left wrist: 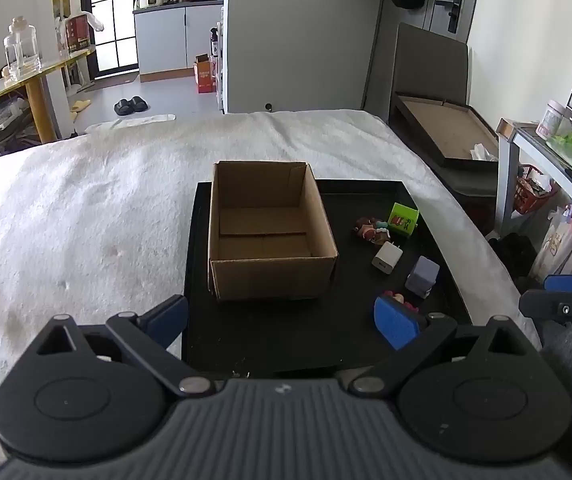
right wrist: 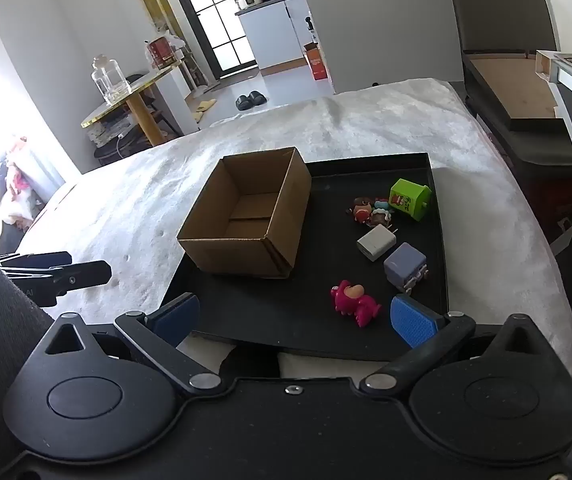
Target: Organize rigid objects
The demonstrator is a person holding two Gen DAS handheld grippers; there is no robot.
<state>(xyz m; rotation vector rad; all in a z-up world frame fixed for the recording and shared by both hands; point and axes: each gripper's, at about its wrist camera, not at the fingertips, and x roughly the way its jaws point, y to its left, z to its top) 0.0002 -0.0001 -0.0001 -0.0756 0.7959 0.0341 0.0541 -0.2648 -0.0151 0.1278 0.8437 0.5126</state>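
Both claws, left claw (left wrist: pixel 281 320) and right claw (right wrist: pixel 294 316), tilt downward over the black tray (right wrist: pixel 440 240), spread wide, empty.

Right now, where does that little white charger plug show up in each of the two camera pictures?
Left wrist view: the white charger plug lies right of centre on the black tray, between the cardboard box and the purple cube toy.
Right wrist view: the same plug lies right of centre, just up and left of the purple cube toy.
Shared landmark: the open cardboard box, to the plug's left in both.
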